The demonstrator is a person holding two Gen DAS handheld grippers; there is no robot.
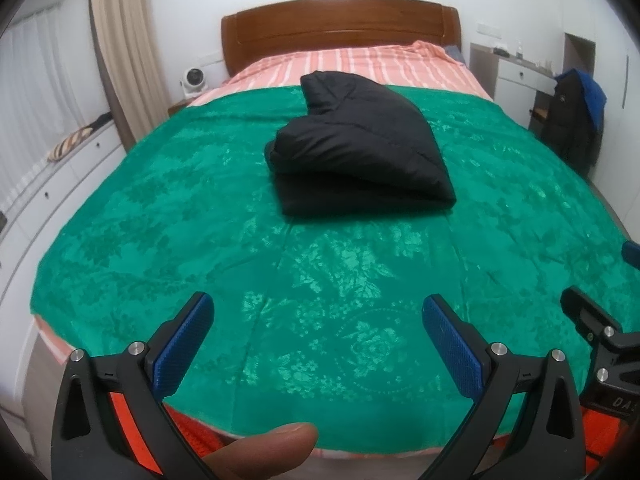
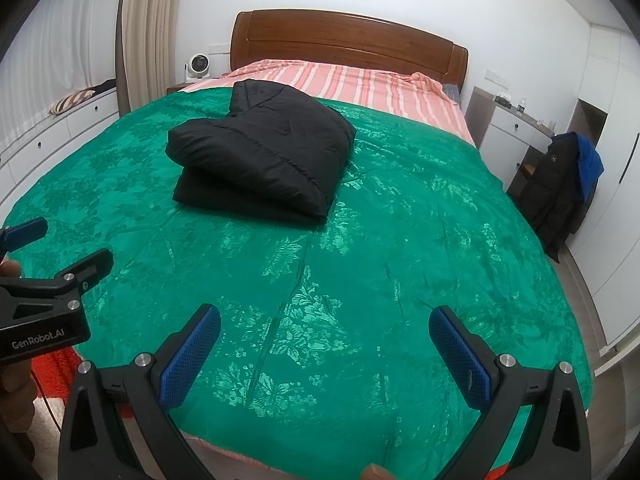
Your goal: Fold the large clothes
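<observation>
Both wrist views at bed foot, facing headboard [image 1: 340,28] (shared: bed [image 2: 400,240]).

Both grippers hover side by side, holding nothing. The left gripper [image 1: 318,320] has its blue-padded fingers [image 1: 184,344] spread wide, a thumb [image 1: 264,450] showing beneath it. The right gripper [image 2: 324,332] is likewise splayed apart, its blue pads [image 2: 460,354] bare.
</observation>
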